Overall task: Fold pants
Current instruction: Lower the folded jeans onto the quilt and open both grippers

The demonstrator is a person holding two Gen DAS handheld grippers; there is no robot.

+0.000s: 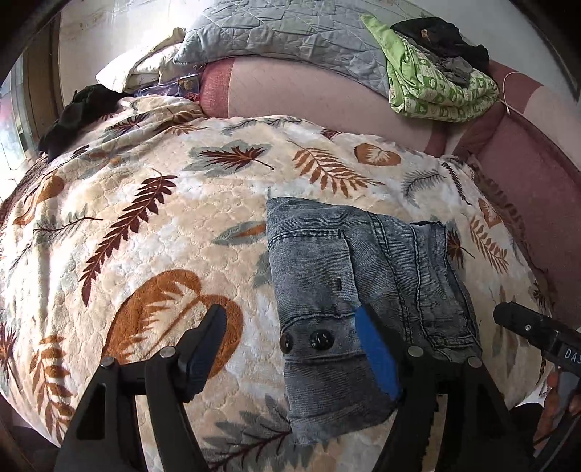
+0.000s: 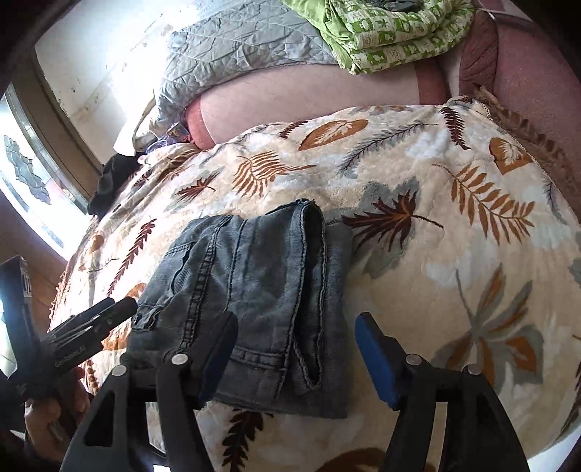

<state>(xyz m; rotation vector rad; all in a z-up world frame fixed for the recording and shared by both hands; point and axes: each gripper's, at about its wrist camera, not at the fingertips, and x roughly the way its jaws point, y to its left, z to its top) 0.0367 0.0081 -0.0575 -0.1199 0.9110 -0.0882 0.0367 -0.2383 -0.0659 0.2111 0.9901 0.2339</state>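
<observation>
Both the left claw (image 1: 290, 348) and right claw (image 2: 296, 352) are spread over the folded pants (image 1: 356, 290); a careless withdrawal could snag the top layer and undo the fold.

- The near edge of the pants (image 1: 326, 290) is hidden behind a black finger (image 1: 381, 348).
- The green blanket (image 2: 392, 32) is cut off at the top.

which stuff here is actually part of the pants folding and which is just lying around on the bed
Part of the job:
- folded denim pants
- left gripper, jaws open
- right gripper, jaws open
- leaf-print blanket the pants lie on

Just lying about:
- green patterned bedding
- black clothes on top of it
- grey quilted pillow
- dark garment at the far left
</observation>
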